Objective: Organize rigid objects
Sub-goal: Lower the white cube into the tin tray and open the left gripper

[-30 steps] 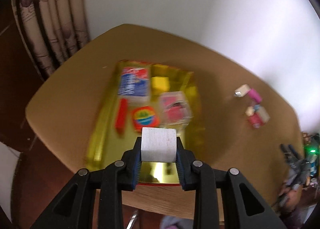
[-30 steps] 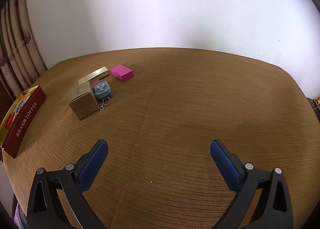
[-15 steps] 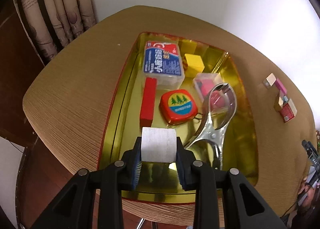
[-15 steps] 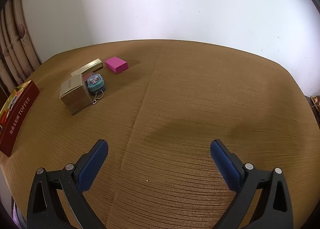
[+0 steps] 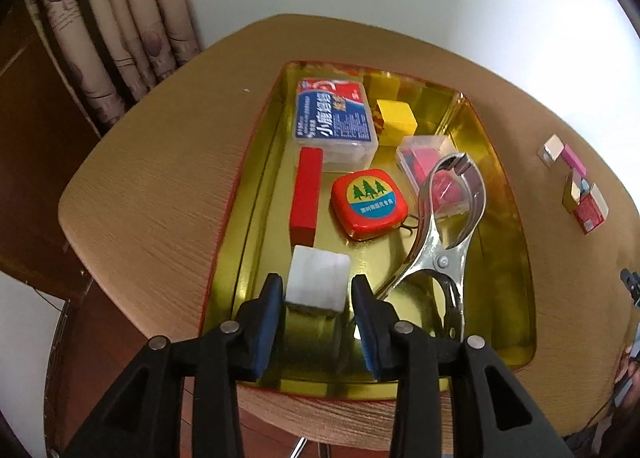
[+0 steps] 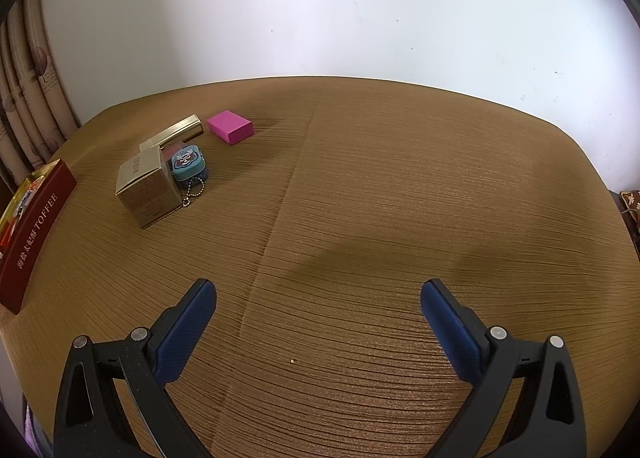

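A white block (image 5: 318, 284) rests on the floor of the gold tin tray (image 5: 500, 258), at its near left end. My left gripper (image 5: 316, 286) straddles the block with its jaws opening, a thin gap showing at each pad. Further in lie a red bar (image 5: 307, 194), a red tape measure (image 5: 370, 202), a blue-and-red plastic case (image 5: 334, 118), a yellow cube (image 5: 396, 118), a clear box (image 5: 428, 162) and metal pliers (image 5: 444, 226). My right gripper (image 6: 318, 294) hangs open over bare table, holding nothing.
A gold carton (image 6: 146, 186), a blue keychain tin (image 6: 189, 162), a pink box (image 6: 230, 126) and a flat gold bar (image 6: 172, 132) lie on the table, right of the tray's red side (image 6: 32, 226). A curtain (image 5: 120, 38) hangs behind the table's far left edge.
The left gripper came down into the tray with the white block, then its jaws parted from the block. The right gripper has stayed where it was.
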